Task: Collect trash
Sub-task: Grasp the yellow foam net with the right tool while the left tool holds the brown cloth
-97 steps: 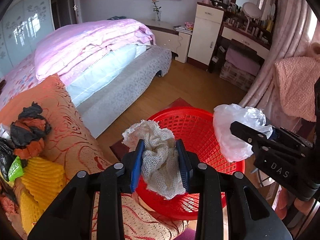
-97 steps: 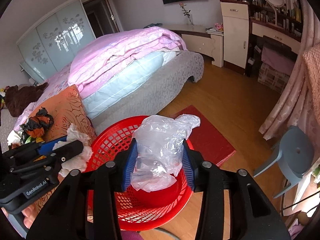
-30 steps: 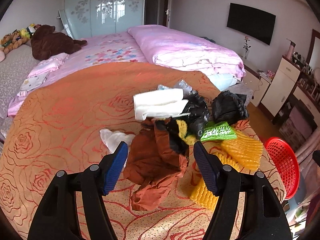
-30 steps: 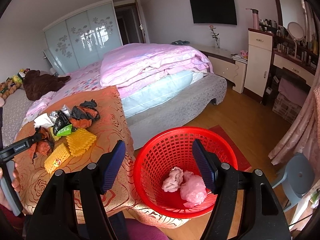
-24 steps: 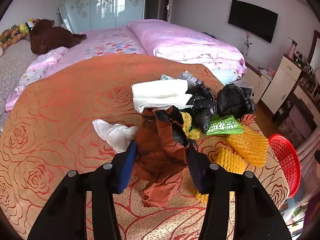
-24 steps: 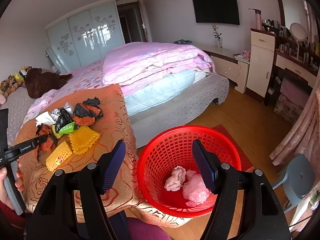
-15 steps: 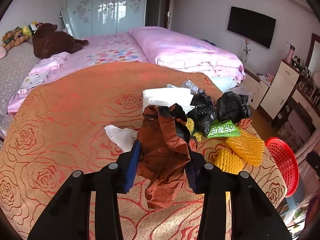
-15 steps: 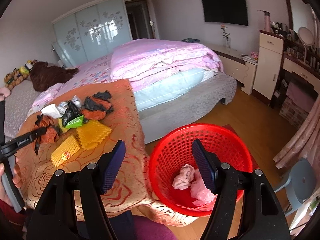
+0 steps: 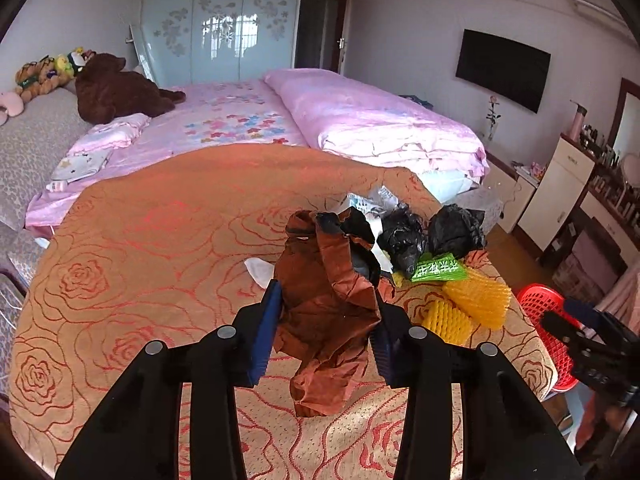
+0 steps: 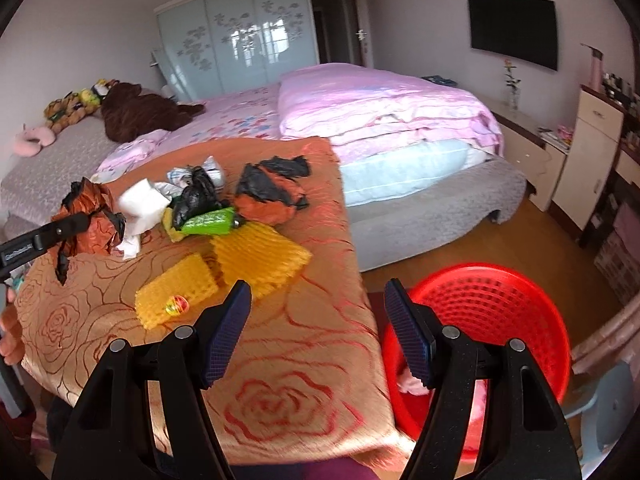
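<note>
where yellow nets (image 10: 256,256) lie, green wrapper (image 10: 208,220) behind

Left wrist view: brown wrapper (image 9: 326,312) covers most of the white tissue (image 9: 259,270) and part of the black bag (image 9: 402,236) behind it. Basket (image 9: 538,304) partly hidden behind the cloth (image 9: 160,248) edge and the right gripper (image 9: 576,330), which the frame edge cuts off; its jaws are not readable there.

Right wrist view: basket (image 10: 500,304) rim motion-blurred; pink contents (image 10: 412,386) mostly behind the right jaw. Person's hand (image 10: 8,340) cut by the left edge. Small round item (image 10: 177,305) on the yellow foam net (image 10: 176,292) too small to identify.
</note>
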Motion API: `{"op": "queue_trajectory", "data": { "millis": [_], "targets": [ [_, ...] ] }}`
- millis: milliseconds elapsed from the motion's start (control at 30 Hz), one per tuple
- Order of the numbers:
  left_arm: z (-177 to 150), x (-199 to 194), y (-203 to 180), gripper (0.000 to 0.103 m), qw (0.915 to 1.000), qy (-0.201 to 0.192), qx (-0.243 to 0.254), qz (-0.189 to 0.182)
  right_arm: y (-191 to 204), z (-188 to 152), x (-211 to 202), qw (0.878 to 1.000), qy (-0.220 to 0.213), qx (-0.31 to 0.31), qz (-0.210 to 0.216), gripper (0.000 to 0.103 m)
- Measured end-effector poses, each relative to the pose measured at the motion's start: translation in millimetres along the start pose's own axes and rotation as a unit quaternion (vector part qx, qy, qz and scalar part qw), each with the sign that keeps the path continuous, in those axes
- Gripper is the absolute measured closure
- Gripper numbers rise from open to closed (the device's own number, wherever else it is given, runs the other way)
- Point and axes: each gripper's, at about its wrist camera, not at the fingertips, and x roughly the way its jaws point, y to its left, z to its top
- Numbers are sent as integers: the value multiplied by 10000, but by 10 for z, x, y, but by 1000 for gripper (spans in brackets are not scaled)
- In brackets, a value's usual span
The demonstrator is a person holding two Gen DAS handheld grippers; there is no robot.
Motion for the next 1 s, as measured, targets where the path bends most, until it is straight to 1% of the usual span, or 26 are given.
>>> {"op": "queue_trajectory", "data": {
  "millis": [133,233,333,700,800,967,1000],
  "targets": [
    [14,-47,12,64,10000,-66,3,2,159,87,146,9997,21,-187,137,36],
    [9,-52,32,64,10000,-65,-34,-31,260,114,266,9992,85,-344,164,36],
    [-7,-44,72,64,10000,-42,-62,-28,331,126,392,9985,197,-465,221,39],
    [-10,-92,159,64,9997,-21,-229,-10,433,58,698,9949,633,-685,384,59],
    [-20,-78,175,64,9996,6,-269,9,443,52,726,9947,613,-744,348,64],
    [-28,-70,164,64,9996,16,-270,4,483,46,726,9940,602,-841,364,79],
    [-30,-70,163,64,9996,15,-268,3,488,43,723,9939,594,-864,350,80]
  ]
}}
